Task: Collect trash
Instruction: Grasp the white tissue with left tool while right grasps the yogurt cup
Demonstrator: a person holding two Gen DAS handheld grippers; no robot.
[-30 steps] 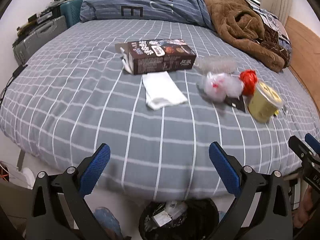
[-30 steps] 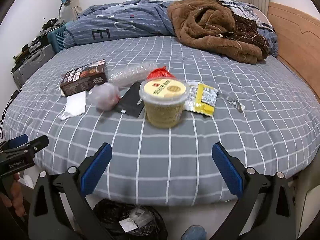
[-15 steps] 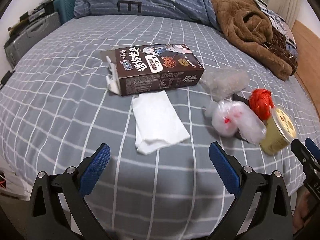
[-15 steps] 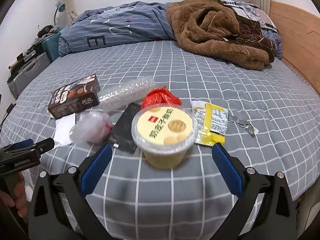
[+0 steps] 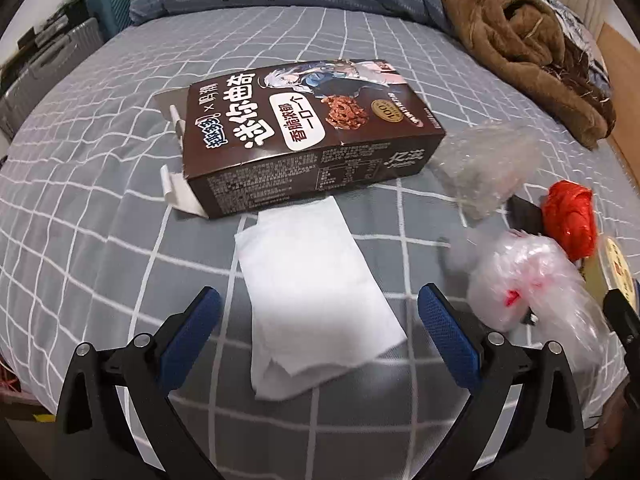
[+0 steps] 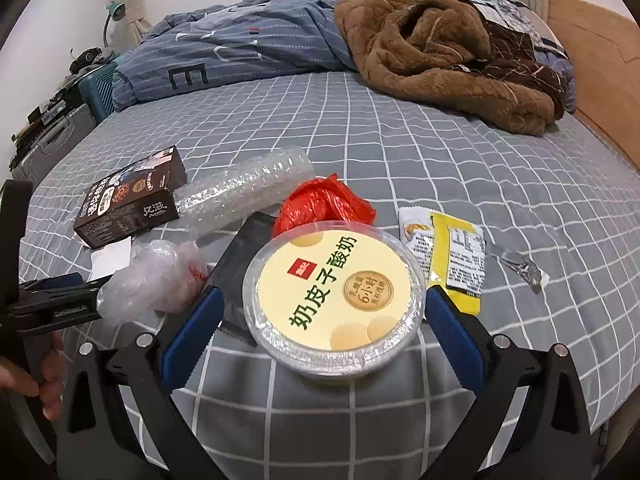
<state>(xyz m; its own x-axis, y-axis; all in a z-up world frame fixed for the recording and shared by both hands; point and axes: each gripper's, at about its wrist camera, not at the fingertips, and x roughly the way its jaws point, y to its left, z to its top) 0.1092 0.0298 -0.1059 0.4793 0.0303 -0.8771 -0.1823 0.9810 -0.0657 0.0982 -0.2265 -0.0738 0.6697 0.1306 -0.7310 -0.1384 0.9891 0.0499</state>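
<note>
A: Bed (image 6: 400,152) first, grey checked sheet, with all the trash lying near its front edge. Brown blanket (image 6: 440,48) sits well back, out of the way.

B: And the trash itself?

A: Snack box (image 5: 304,136), then yogurt cup (image 6: 334,300), then tissue (image 5: 316,304) just in front of the box. Left hand-held gripper (image 5: 318,340) hangs wide open with the tissue between its fingers; right hand-held gripper (image 6: 320,328) is wide too, flanking the cup, pads not touching it that I can see.

B: How should they close?

A: I'd press the left one down into the sheet so it pinches tissue, not air. The right should go below the cup's rim.

B: Anything unclear?

A: No bin shows. The clear bag (image 5: 532,284) is blurred, and the left view cuts off the cup.
</note>
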